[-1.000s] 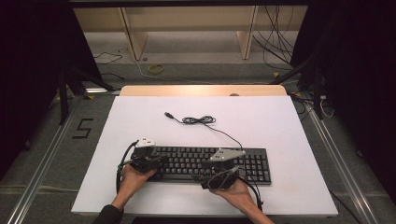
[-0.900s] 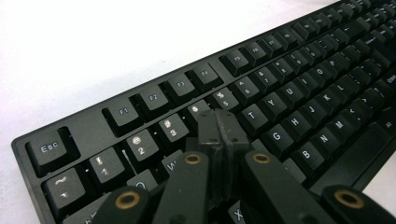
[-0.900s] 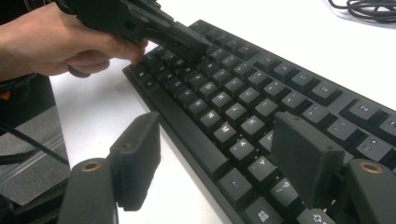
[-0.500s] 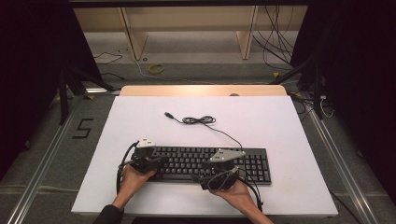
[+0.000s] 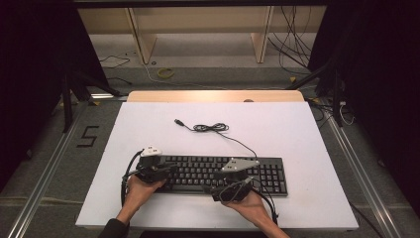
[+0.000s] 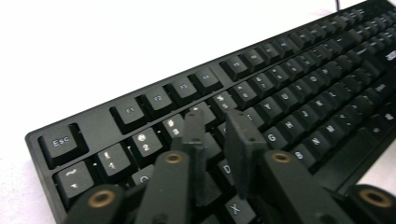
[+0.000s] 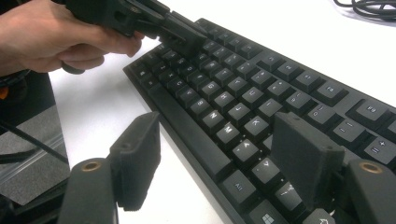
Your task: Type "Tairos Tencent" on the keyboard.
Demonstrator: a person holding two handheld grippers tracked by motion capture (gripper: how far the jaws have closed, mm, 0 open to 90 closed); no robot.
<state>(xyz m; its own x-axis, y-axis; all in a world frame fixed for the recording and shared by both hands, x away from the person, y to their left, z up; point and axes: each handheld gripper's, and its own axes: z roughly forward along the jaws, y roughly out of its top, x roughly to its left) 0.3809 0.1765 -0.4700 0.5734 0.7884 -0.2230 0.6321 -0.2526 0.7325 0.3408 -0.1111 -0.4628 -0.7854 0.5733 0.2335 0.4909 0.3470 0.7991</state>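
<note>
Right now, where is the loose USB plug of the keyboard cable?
In the high view the USB plug lies on the white table, left of the cable's coiled bundle and beyond the keyboard, apart from it.

I saw the keyboard (image 5: pixel 208 171) as matt black plastic, its keycaps smooth with pale printed legends. At its 12 o'clock the table (image 5: pixel 297 129) looked matt white and smooth, edged beyond by a pale wood strip (image 5: pixel 213 95). Both grippers' jaws were dull black plastic with brass-coloured metal pins.

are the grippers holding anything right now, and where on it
Neither holds anything. The left gripper hovers over the keyboard's left-hand keys, jaws just opened slightly with nothing between them. The right gripper is open, its jaws straddling the keyboard's near edge without clamping it.
</note>
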